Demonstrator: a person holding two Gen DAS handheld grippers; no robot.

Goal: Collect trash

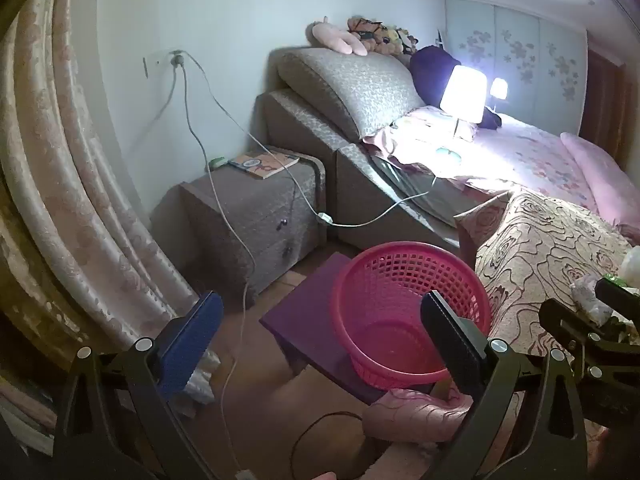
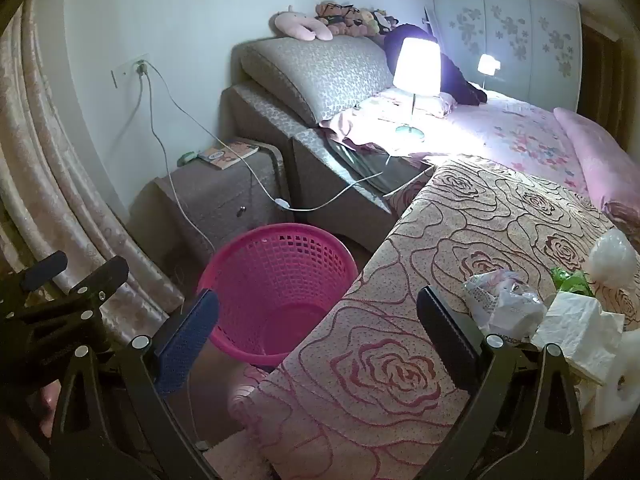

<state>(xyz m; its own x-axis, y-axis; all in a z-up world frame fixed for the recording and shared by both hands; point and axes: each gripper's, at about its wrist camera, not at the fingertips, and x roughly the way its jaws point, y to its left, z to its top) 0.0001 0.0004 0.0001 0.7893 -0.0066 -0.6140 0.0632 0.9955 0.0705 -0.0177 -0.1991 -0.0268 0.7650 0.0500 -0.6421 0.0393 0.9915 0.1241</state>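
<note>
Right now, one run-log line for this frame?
left claw: open, empty | right claw: open, empty | pink basket: empty | trash: on rose-patterned cover

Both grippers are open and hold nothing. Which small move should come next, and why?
Probably the right gripper should move right toward the crumpled plastic wrapper on the rose-patterned cover. Its jaws stand open and empty, that wrapper is the nearest of the trash beside the white tissue, and the pink basket waits empty at the cover's left edge for the drop.
</note>
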